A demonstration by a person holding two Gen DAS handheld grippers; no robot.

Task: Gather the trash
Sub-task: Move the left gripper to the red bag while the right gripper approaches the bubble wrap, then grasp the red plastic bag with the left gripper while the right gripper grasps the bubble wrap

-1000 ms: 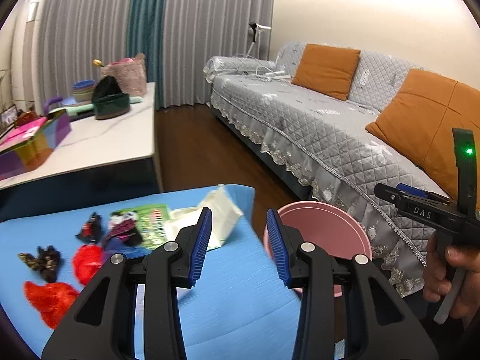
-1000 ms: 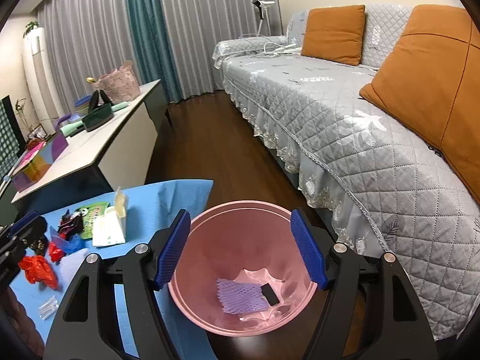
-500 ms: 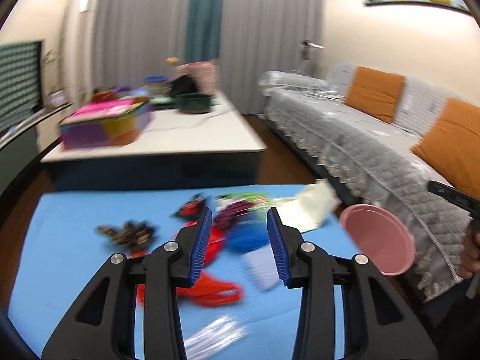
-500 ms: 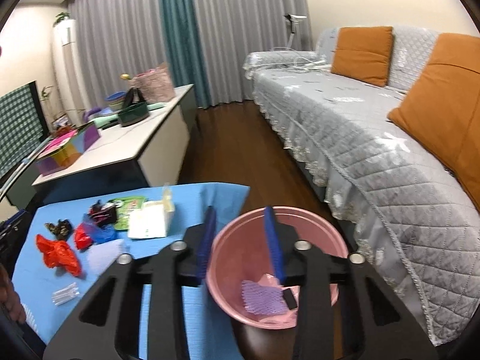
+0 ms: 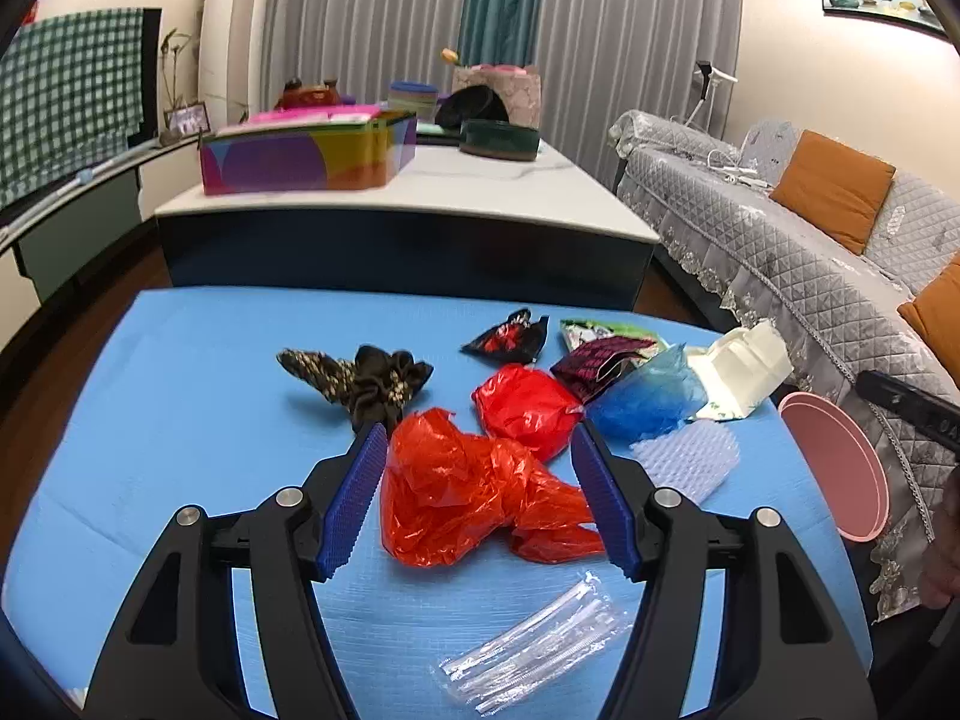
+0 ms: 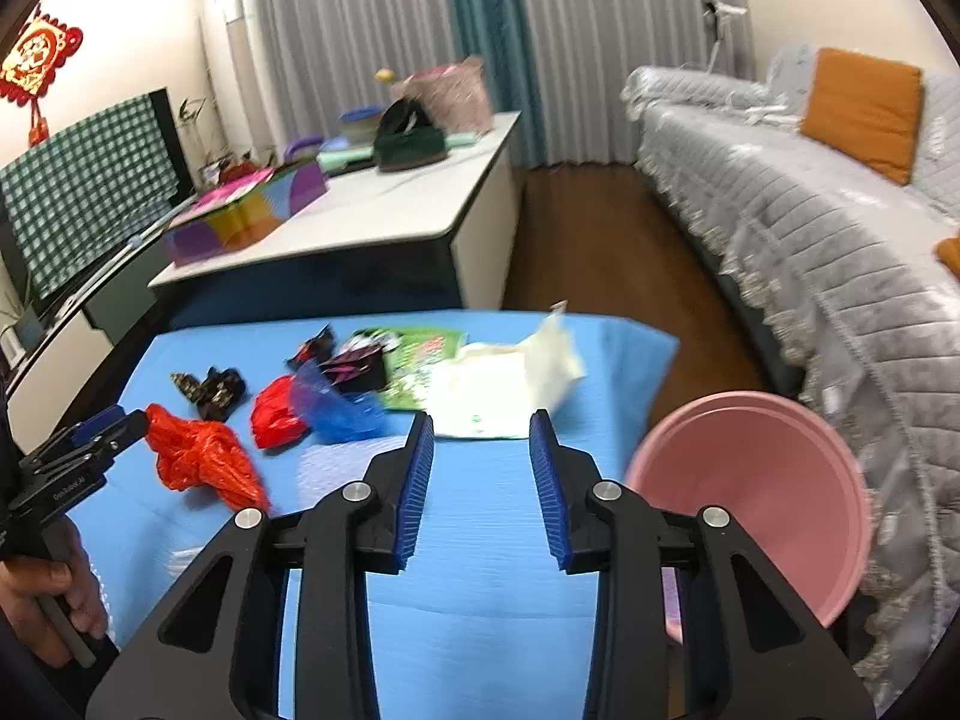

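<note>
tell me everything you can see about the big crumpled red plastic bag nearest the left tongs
The red plastic bag is thin, glossy, translucent film, crumpled into a loose heap with a tail trailing toward the right. It lies on the blue mat, in front of a smaller red bundle; whether the two touch is unclear. The left tongs, which have just been opening, frame it with open jaws; the pads do not visibly press it. In the right wrist view one tong tip sits at its edge.

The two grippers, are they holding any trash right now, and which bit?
Nothing is held. The left gripper is open around the red plastic bag, not pinching it. The right gripper is open, empty.
</note>
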